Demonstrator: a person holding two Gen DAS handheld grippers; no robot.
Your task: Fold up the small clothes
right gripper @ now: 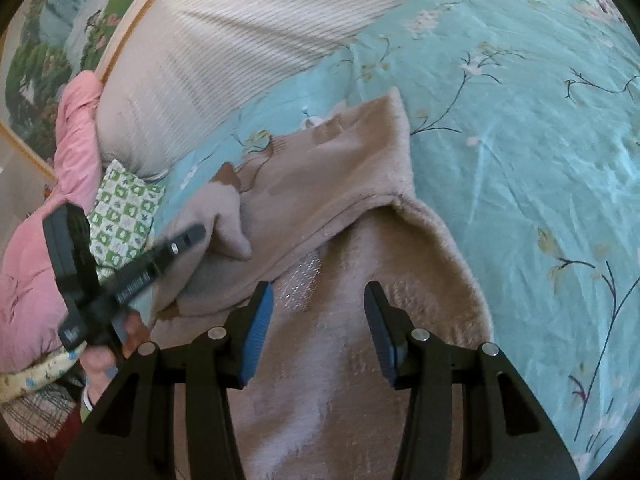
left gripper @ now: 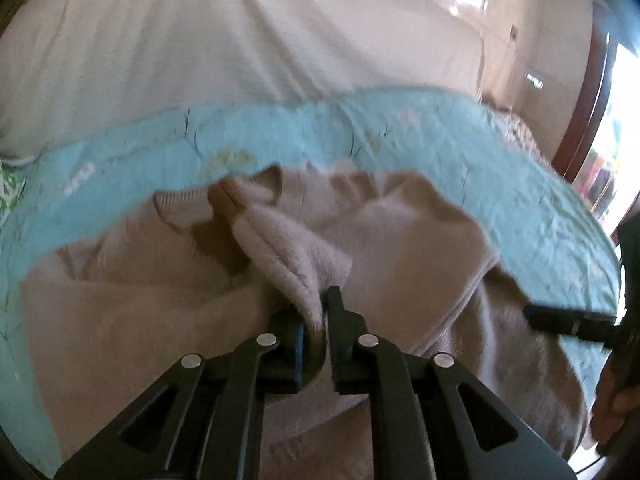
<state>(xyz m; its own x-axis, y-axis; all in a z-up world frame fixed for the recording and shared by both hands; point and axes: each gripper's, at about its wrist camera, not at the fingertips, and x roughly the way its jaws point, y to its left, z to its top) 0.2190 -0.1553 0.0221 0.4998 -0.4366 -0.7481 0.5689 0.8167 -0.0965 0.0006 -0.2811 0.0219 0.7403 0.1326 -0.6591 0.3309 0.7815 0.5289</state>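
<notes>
A beige fleece garment [left gripper: 400, 240] lies rumpled on the teal floral bedsheet [left gripper: 540, 200]. My left gripper [left gripper: 316, 308] is shut on a raised fold of it, and the cloth runs up between the two pads. In the right wrist view the same garment [right gripper: 340, 168] spreads out below my right gripper [right gripper: 318, 288], whose blue-padded jaws stand open above the fleece with nothing between them. The left gripper [right gripper: 192, 236] shows there at the left, its tip against the lifted fold. One black finger [left gripper: 560, 320] of the right gripper reaches in over the garment's right side.
A white ribbed quilt [right gripper: 240, 40] lies along the far side of the bed. A pink quilt [right gripper: 32, 260] and a green checked cloth [right gripper: 124, 208] are piled at the left. A person's hand [right gripper: 104, 356] holds the left gripper. Bare teal sheet [right gripper: 520, 120] stretches to the right.
</notes>
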